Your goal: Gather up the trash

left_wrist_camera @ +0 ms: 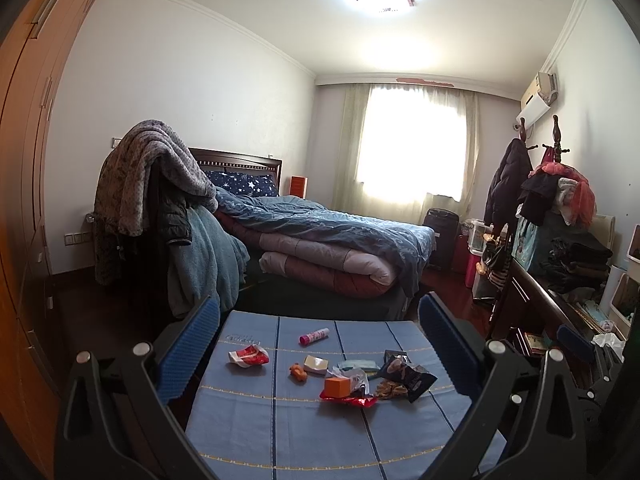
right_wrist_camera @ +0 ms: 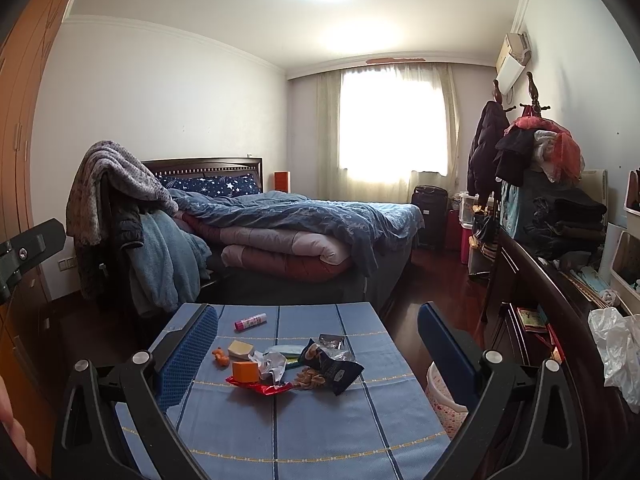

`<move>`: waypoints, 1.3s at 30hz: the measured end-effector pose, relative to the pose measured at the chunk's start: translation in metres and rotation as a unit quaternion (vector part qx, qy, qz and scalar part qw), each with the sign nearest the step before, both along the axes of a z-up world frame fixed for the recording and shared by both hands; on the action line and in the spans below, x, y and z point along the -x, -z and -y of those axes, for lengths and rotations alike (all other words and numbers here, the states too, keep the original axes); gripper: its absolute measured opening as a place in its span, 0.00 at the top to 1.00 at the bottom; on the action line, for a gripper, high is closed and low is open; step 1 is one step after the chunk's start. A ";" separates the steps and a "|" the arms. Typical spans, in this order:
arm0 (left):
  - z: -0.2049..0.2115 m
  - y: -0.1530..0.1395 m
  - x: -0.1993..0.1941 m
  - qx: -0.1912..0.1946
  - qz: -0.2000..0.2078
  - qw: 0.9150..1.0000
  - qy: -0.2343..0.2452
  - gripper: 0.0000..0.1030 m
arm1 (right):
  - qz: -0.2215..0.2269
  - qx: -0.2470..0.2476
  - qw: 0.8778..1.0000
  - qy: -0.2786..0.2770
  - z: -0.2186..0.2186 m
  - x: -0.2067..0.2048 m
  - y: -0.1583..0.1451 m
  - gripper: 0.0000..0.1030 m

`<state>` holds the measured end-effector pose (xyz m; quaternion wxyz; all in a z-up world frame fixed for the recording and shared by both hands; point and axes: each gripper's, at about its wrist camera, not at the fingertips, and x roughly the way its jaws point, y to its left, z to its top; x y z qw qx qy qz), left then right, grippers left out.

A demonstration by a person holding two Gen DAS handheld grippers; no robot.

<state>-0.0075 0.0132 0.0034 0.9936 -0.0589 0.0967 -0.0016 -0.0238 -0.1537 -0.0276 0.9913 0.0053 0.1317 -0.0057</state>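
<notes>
Blue striped cloth over the bench [left_wrist_camera: 280, 420], litter clustered at lower centre of frame: crumpled red-and-white wrapper [left_wrist_camera: 248, 357], dark snack bag [left_wrist_camera: 406, 374] spilling chips, red foil wrapper [left_wrist_camera: 352, 401] under an orange box [left_wrist_camera: 337, 387], white crumpled plastic [right_wrist_camera: 268, 364] just beside. Pink glue stick [left_wrist_camera: 314, 336] farther back, well apart. Left gripper [left_wrist_camera: 320, 344] spread wide, holding nothing. Right gripper [right_wrist_camera: 318, 350] likewise wide open and empty. Speckled wastebasket [right_wrist_camera: 442, 396] lower right, beside the bench.
</notes>
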 end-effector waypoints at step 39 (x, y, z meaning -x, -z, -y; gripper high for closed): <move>-0.069 0.142 -0.188 0.004 -0.228 0.969 -0.094 0.03 | -0.161 0.004 0.987 -0.024 -0.002 -0.109 0.092 0.04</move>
